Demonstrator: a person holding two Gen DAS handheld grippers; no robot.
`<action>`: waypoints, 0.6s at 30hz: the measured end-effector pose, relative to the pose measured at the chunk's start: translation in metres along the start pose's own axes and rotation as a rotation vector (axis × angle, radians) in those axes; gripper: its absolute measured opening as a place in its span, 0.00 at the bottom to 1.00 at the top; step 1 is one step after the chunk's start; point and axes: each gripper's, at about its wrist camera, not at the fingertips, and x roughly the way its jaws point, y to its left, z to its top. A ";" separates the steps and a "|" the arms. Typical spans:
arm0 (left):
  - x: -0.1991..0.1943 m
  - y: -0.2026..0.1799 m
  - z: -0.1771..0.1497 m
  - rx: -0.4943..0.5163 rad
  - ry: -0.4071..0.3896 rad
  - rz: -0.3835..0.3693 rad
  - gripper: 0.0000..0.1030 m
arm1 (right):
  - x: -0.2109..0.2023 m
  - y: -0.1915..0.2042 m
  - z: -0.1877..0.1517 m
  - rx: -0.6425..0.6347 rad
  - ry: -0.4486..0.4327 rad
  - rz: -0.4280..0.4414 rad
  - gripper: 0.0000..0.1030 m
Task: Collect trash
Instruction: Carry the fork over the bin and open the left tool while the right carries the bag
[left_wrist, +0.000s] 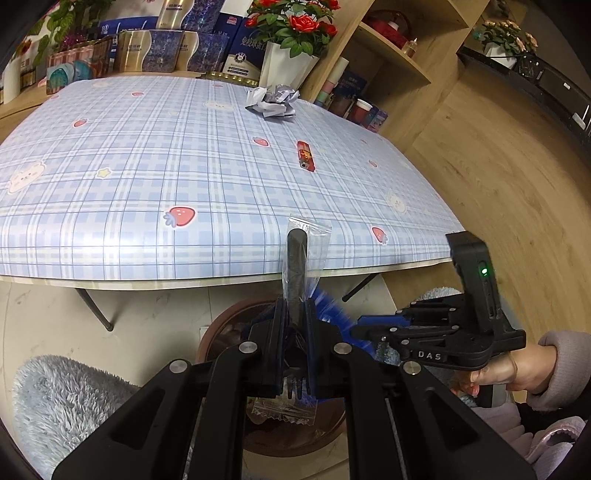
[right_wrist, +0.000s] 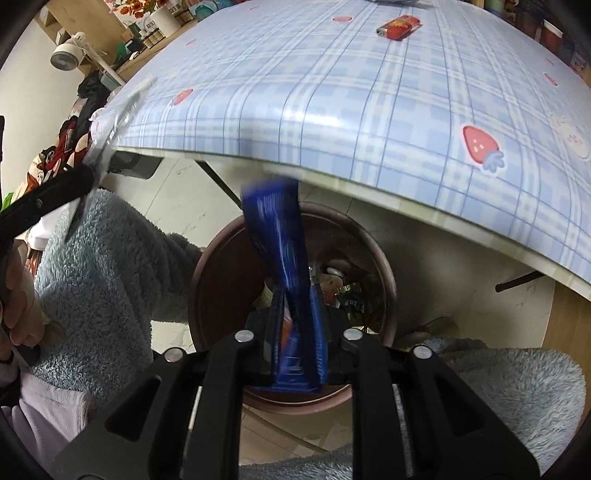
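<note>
The left gripper (left_wrist: 295, 314) is pinching a plastic fork in a clear wrapper (left_wrist: 297, 273), its jaws pressed together on it. The fork is dark, standing upright between the pads, handle end up against the table edge, tines down near the gripper body, and the crinkled transparent sleeve is sticking out above and below the jaws. Directly beneath this gripper a round brown bin (right_wrist: 207, 280) is sitting on the pale floor, partly under the checked blue tablecloth (left_wrist: 147, 166).

The right gripper (right_wrist: 297, 325) is holding a long blue wrapper (right_wrist: 284, 243) between its jaws, which are standing slightly apart; the pads are lying along the wrapper, and whether they are truly pressing it is hard to tell. The wrapper is glossy blue with white print and is motion-blurred, rising from the jaws over the bin's mouth.

Only the left wrist view is showing the crumpled paper ball (left_wrist: 271, 101) far ahead of the gripper and a hand (left_wrist: 532, 369) gripping the right tool. Both views are showing the red lighter (left_wrist: 305, 155) on the cloth ahead. Only the right wrist view is looking into the bin, where mixed scraps are lying; they are too small to name. The bin's near rim is hidden behind the gripper bodies.
</note>
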 end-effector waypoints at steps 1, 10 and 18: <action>0.001 0.000 0.000 0.000 0.002 0.000 0.10 | -0.003 0.001 0.001 0.000 -0.015 0.000 0.33; 0.017 -0.003 -0.008 0.005 0.071 -0.003 0.10 | -0.060 0.001 0.002 -0.018 -0.344 -0.070 0.91; 0.041 -0.016 -0.016 0.077 0.171 0.028 0.10 | -0.073 -0.009 -0.016 0.044 -0.514 -0.188 0.94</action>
